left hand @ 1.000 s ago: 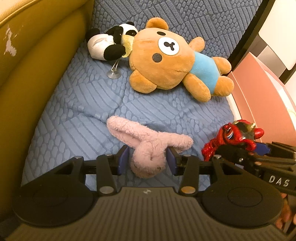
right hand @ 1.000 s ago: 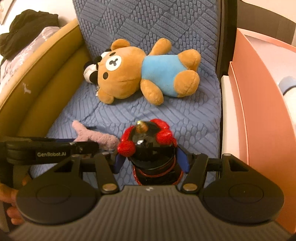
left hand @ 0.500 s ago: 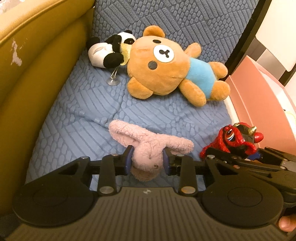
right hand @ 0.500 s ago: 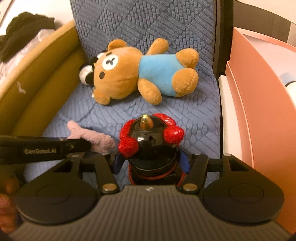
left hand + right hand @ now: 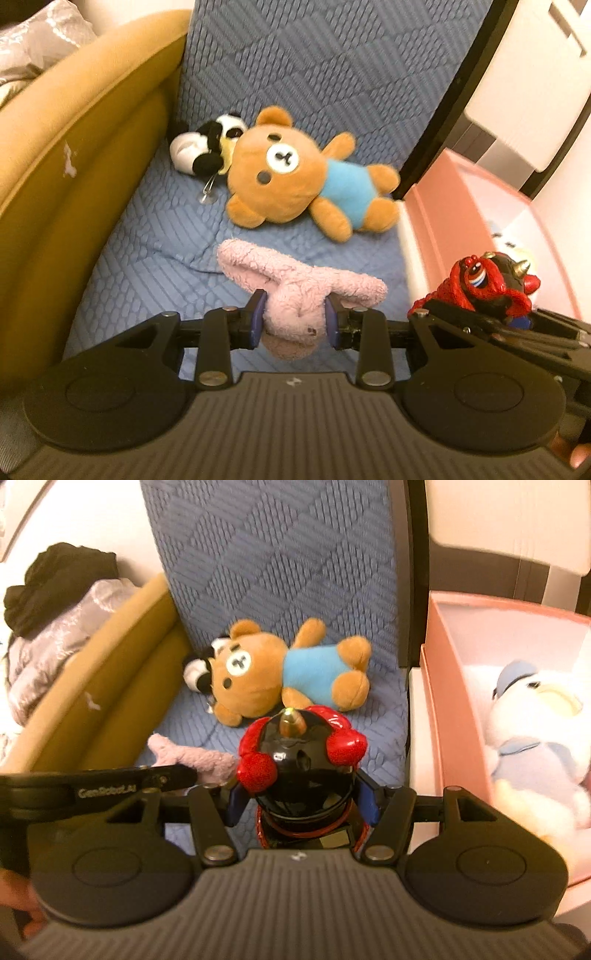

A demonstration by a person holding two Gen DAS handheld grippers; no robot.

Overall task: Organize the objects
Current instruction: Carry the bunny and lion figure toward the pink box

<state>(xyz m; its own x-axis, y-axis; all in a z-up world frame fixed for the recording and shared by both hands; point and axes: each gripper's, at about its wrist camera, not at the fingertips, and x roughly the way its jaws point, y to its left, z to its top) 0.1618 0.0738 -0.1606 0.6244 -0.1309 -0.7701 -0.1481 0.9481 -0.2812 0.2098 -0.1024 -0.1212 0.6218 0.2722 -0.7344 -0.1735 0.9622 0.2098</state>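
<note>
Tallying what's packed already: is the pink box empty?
No. A white plush in a blue cap lies inside the pink box; the rest of its floor is hidden.

Blue quilted seat cushion (image 5: 155, 236) with matching upright backrest (image 5: 280, 554). Mustard-yellow padded armrest (image 5: 74, 155) on the left, small white scuff on it. Black frame edge (image 5: 458, 85) right of the backrest. Warm indoor light, white wall (image 5: 96, 513) behind.

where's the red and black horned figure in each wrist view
Left wrist: red and black horned figure at the right edge, clamped in the right gripper, before the pink box.
Right wrist: figure bottom centre, between the pads.
Shared landmark: brown teddy bear lying on the blue cushion.
</note>
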